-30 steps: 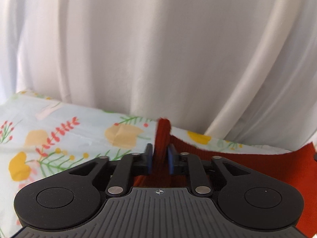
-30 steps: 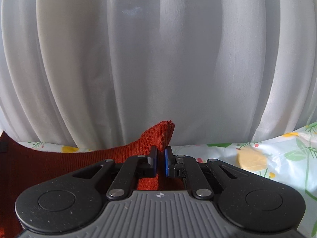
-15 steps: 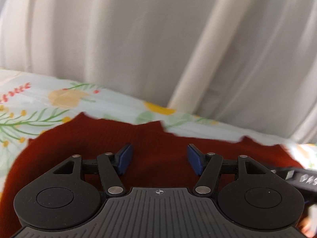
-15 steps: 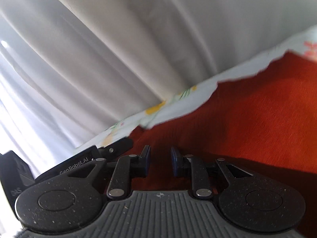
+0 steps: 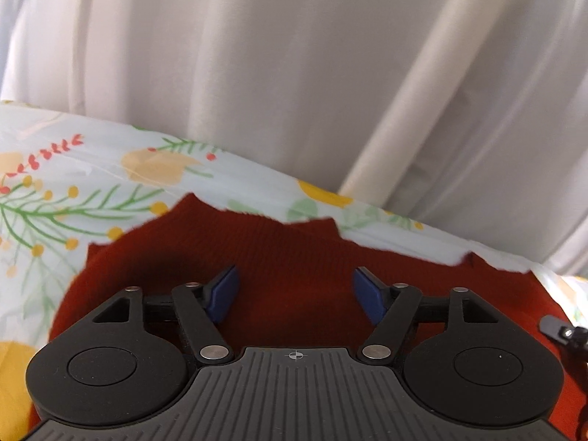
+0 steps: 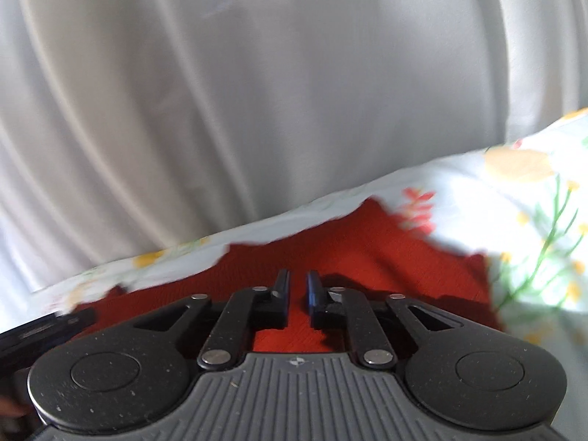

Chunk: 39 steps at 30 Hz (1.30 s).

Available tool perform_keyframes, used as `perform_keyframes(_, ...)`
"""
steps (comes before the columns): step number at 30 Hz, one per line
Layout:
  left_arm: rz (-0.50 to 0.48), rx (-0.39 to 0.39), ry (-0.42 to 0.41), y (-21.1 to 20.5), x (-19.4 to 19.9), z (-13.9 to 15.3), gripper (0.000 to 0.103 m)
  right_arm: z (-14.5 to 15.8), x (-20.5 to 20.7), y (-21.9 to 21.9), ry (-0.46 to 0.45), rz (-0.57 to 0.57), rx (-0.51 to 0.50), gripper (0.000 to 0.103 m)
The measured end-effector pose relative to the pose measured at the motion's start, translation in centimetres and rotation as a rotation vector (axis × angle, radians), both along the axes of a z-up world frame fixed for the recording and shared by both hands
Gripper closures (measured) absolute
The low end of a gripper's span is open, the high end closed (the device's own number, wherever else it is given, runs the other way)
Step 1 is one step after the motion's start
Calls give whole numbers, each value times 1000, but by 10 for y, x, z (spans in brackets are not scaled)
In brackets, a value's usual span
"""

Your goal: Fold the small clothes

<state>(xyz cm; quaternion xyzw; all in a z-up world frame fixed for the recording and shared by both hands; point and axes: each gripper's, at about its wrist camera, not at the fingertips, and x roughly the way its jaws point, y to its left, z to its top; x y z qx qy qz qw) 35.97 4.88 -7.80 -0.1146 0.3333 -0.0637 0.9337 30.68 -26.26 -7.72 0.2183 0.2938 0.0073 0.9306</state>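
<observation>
Rust-red knitted garment (image 5: pixel 294 257) lies flat on floral sheet (image 5: pixel 73 183). Left gripper (image 5: pixel 294 290) opening wide above it; right gripper (image 6: pixel 297 290) closing, nothing pinched.

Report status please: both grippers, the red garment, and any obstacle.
Left gripper opening, empty. Right gripper closing, nothing pinched. Garment flat on floral sheet. No obstacle seen.

one red knitted garment (image 5: pixel 294 257) under the left hand-held gripper (image 5: pixel 294 294), two hand-held grippers counting the right hand-held gripper (image 6: pixel 296 290), one floral sheet (image 5: pixel 73 191) beyond, one white curtain (image 5: pixel 294 73) behind
</observation>
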Motion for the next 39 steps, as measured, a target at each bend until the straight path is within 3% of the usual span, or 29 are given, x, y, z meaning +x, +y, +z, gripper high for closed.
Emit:
perform_keyframes(4, -26, 99, -7, -10, -5, -2, 25, -5, -32, 1, -20, 11, -114, 92)
perform_keyframes(7, -17, 105, -8, -9, -3, -4, 24, -4, -40, -8, -32, 4, -159, 100)
perform_keyframes(11, -16, 132, -7, -8, -2, -4, 24, 1, -43, -6, 2, -56, -345, 100)
perform_keyframes(14, -11, 159, 0, -4, -4, -2, 24, -2, -48, -15, 3, -72, -372, 100)
perform_keyframes(18, 107, 193, 1, 20, -24, 15, 25, 4, -54, -20, 60, -133, -418, 100)
perform_keyframes(20, 152, 153, 3, 40, -42, 22, 24, 8, -63, -26, 91, -166, -397, 94)
perform_keyframes(22, 182, 78, 16, 61, -66, 26, 19, 12, -81, -36, 112, -201, -331, 81)
perform_keyframes(28, 155, -116, 94, 91, -129, 18, 17, 10, -149, -62, 106, -194, 52, 72)
perform_keyframes(30, 126, -149, 126, 92, -134, 11, 17, 8, -160, -63, 93, -181, 94, 67)
perform_keyframes(32, 115, -145, 146, 90, -135, 5, 19, 7, -162, -63, 100, -186, 74, 66)
perform_keyframes(34, 120, -161, 146, 90, -134, 1, 27, 6, -158, -64, 116, -177, 100, 63)
perform_keyframes(36, 150, -189, 149, 91, -132, -1, 44, 7, -158, -61, 107, -162, 111, 61)
perform_keyframes(38, 170, -181, 156, 93, -128, -1, 56, 8, -158, -57, 97, -155, 92, 62)
perform_keyframes(39, 170, -181, 156, 94, -126, -1, 67, 9, -157, -56, 104, -155, 77, 65)
